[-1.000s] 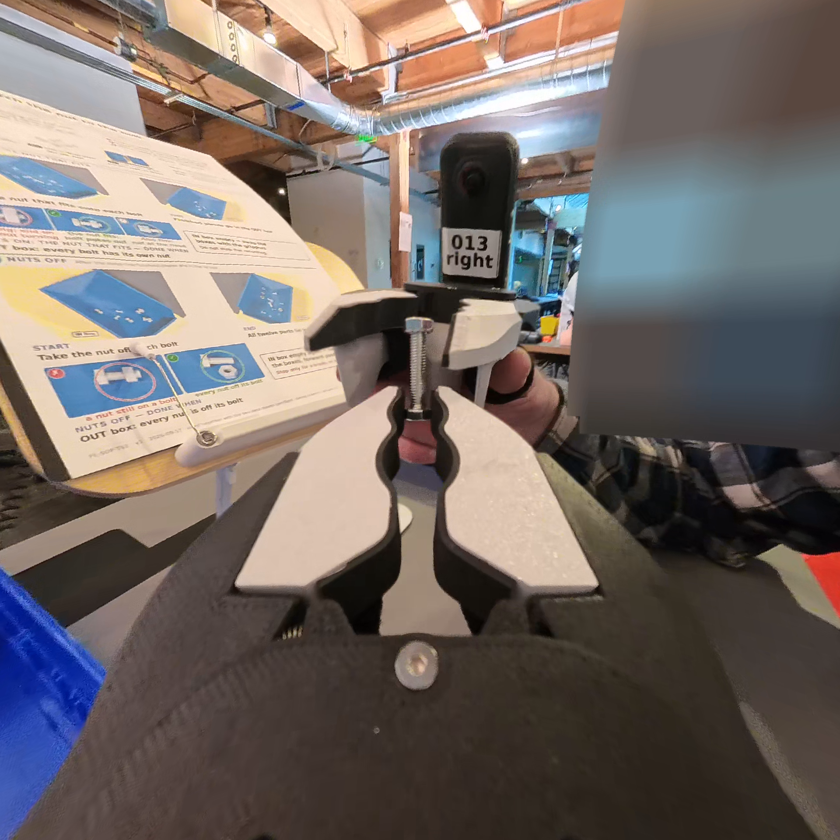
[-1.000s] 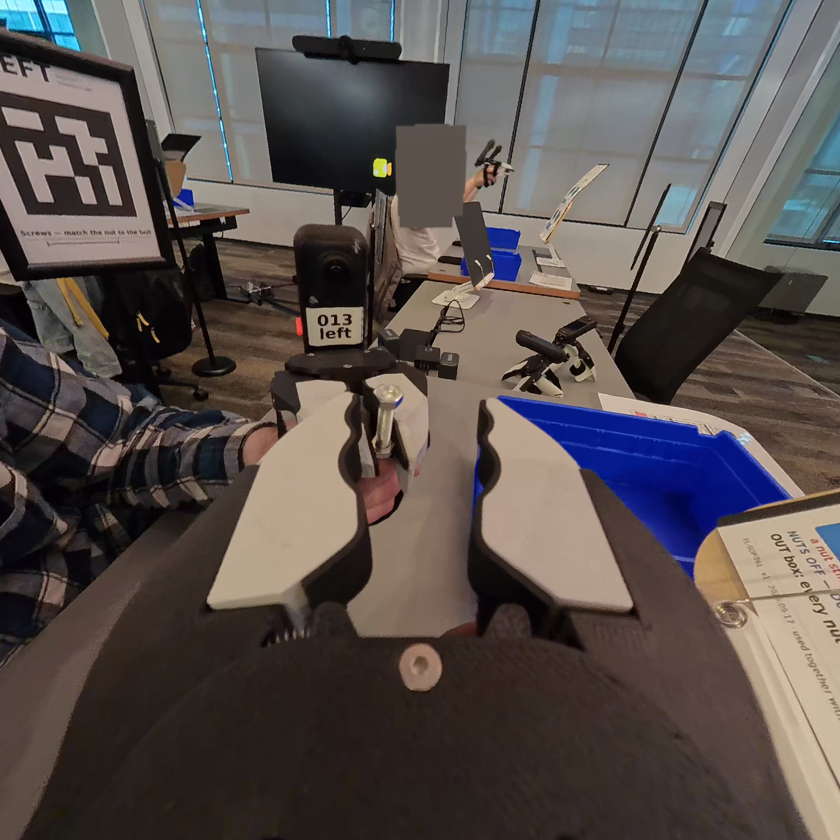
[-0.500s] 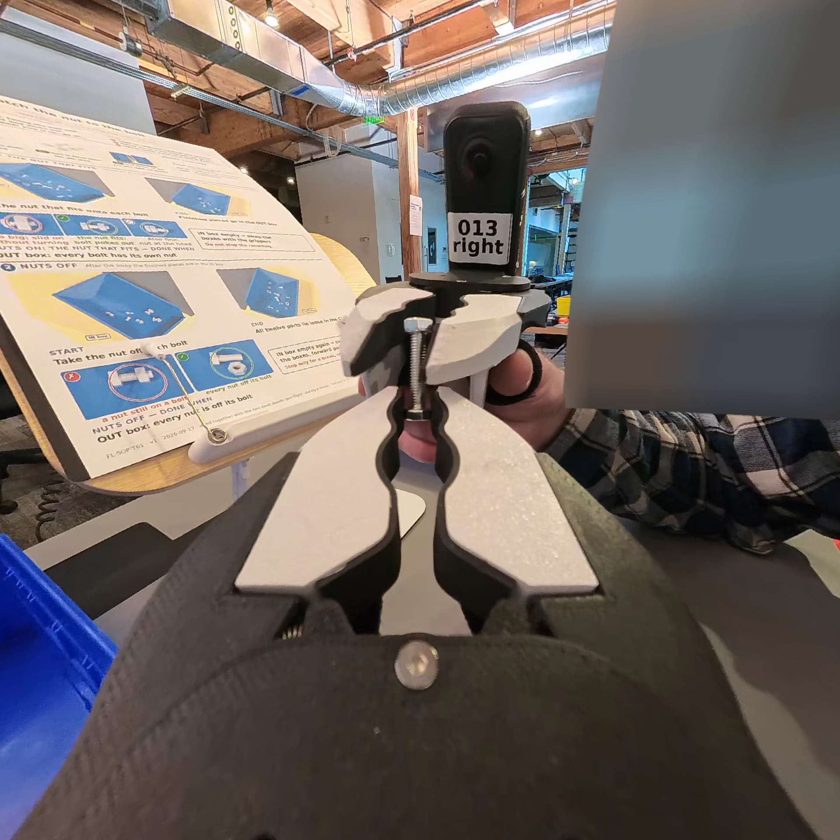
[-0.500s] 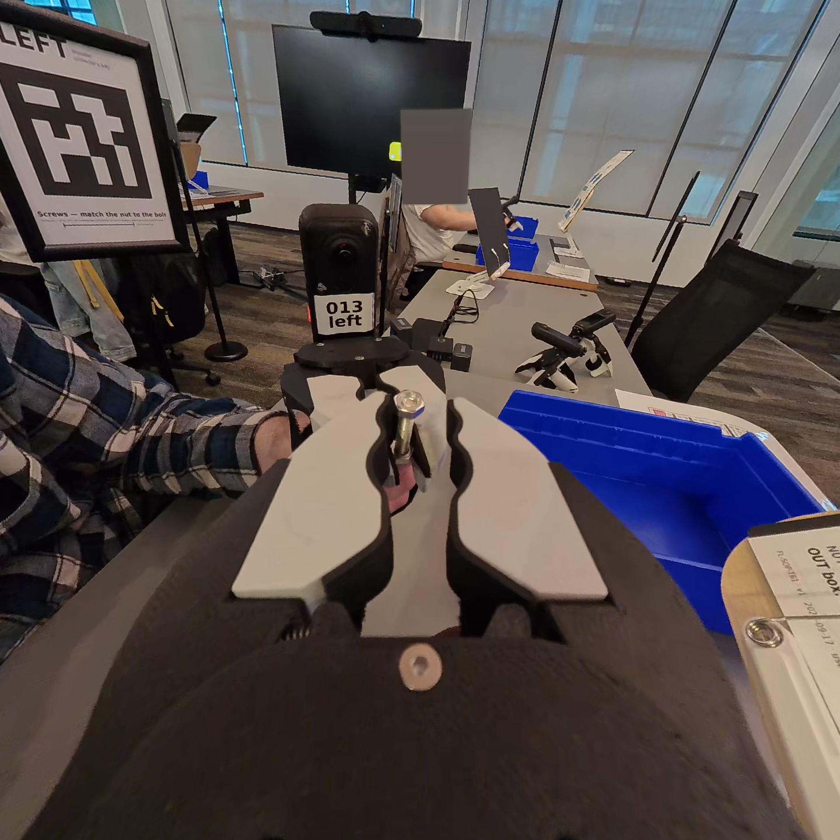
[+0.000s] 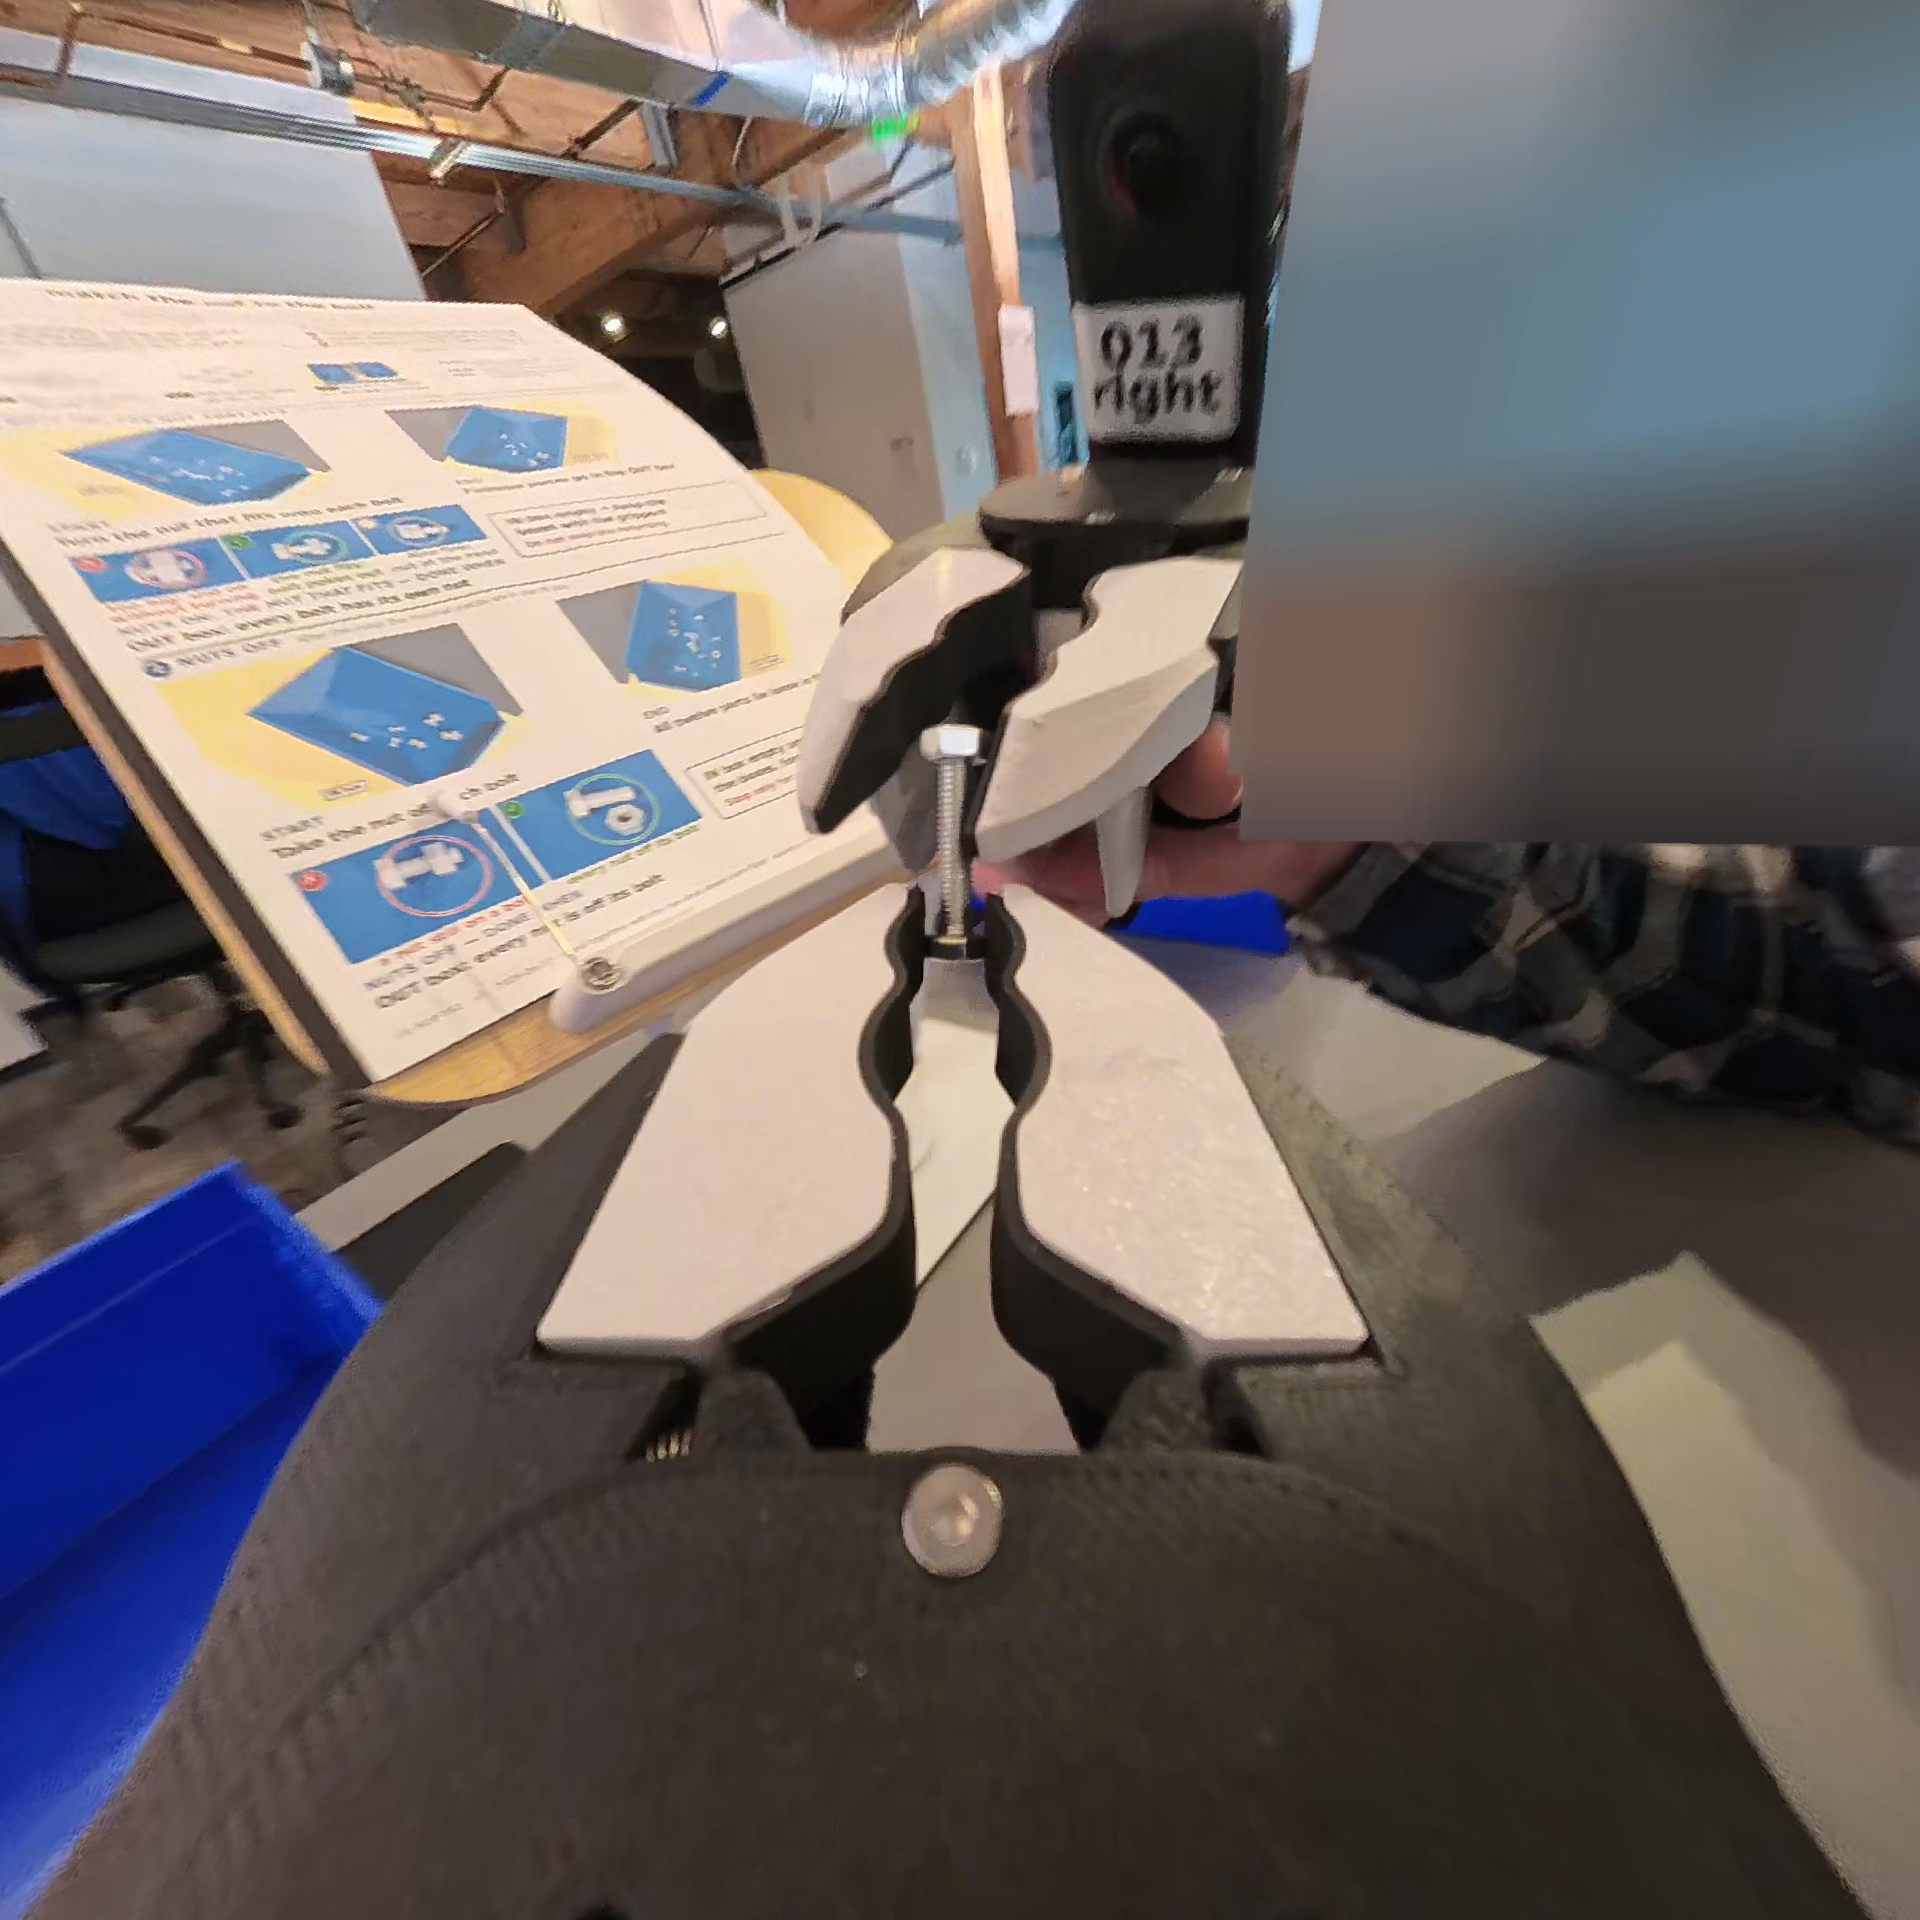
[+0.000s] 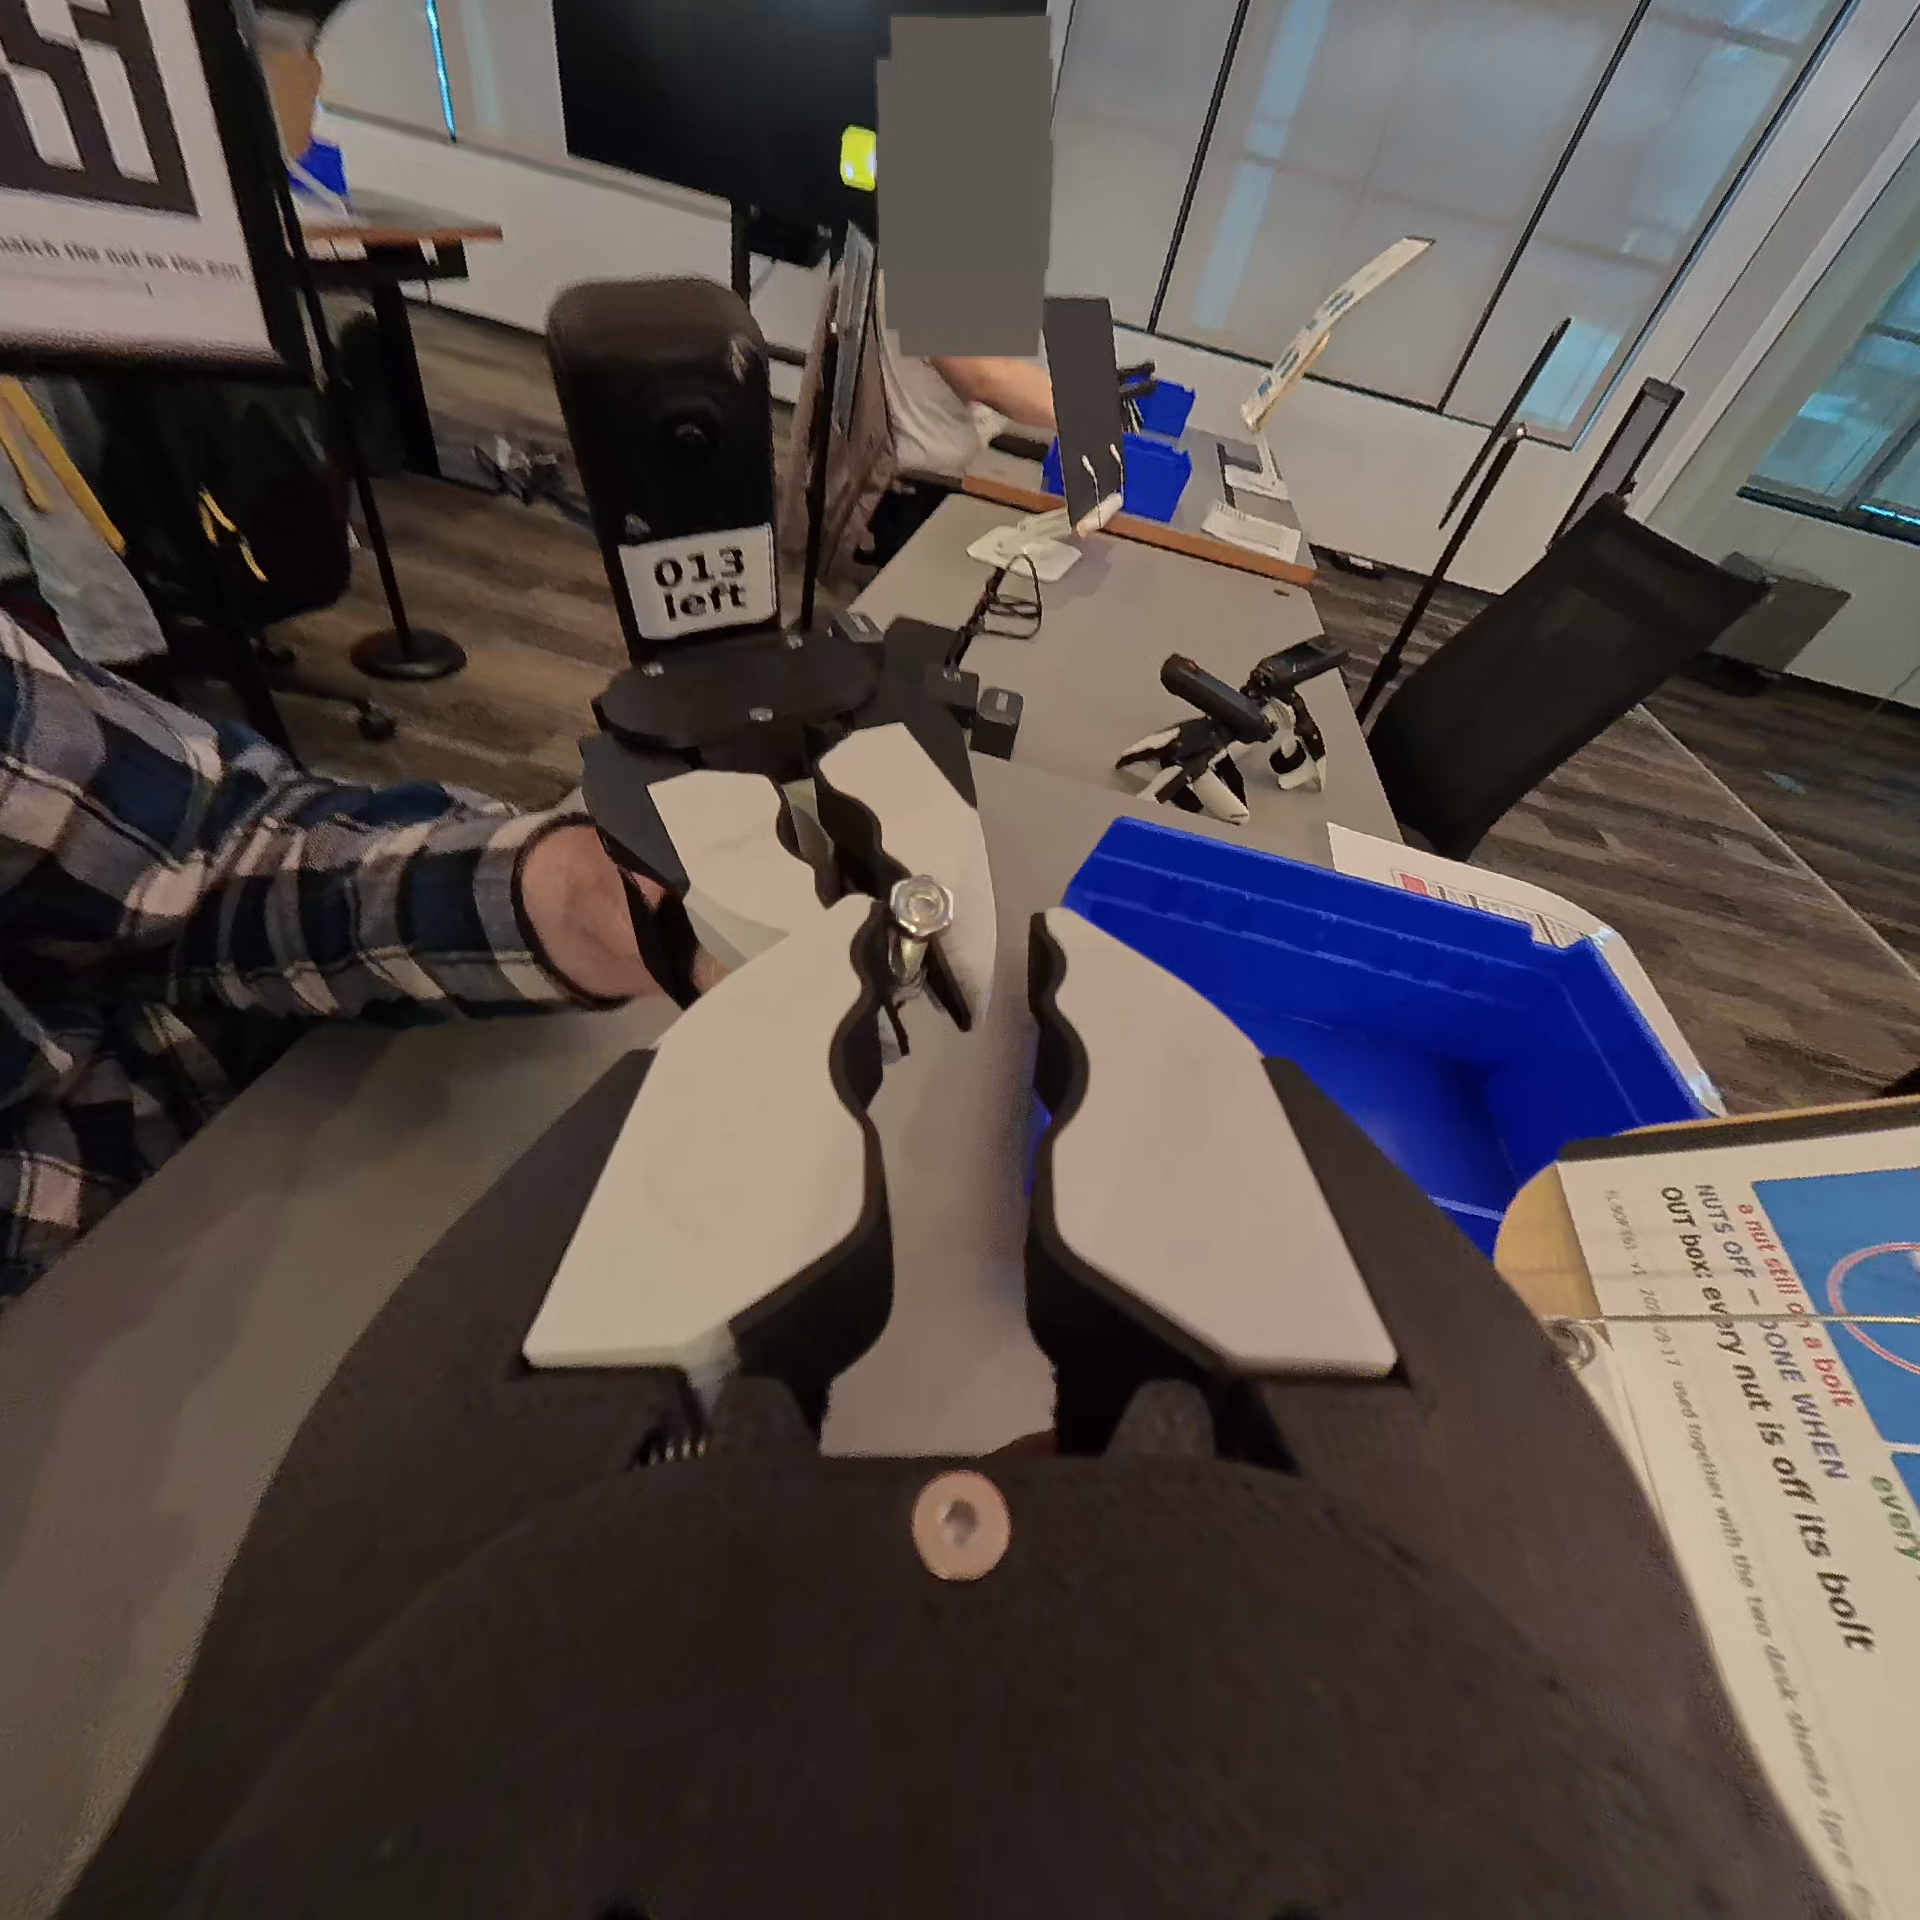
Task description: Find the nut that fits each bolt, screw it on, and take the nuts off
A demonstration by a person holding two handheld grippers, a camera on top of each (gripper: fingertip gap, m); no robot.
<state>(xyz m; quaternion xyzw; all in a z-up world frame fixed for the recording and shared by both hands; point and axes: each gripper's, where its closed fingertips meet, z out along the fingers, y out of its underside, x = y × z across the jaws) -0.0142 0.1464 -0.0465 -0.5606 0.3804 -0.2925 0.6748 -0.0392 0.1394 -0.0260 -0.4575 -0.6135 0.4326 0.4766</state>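
My left gripper (image 5: 951,920) is shut on the lower end of a silver bolt (image 5: 951,821) and holds it upright above the table, hex head up. A small nut-like piece seems to sit at that lower end, between the pads. My right gripper (image 6: 954,935) is open. The bolt head (image 6: 920,904) lies close to its left finger (image 6: 727,1122), and the right finger (image 6: 1164,1143) stands clear of it. In the left wrist view the right gripper (image 5: 904,831) straddles the bolt head from behind with its fingers apart.
A blue bin (image 6: 1351,987) stands to the right of the grippers, and a blue bin's corner (image 5: 156,1351) shows at lower left. A tilted instruction board (image 5: 416,675) stands to the left. A person's plaid sleeve (image 6: 208,862) reaches in. Spare grippers (image 6: 1226,738) lie on the far table.
My right gripper narrowed from wide open around the bolt head, then widened slightly. My left gripper kept its hold on the bolt, which now tilts towards the right camera.
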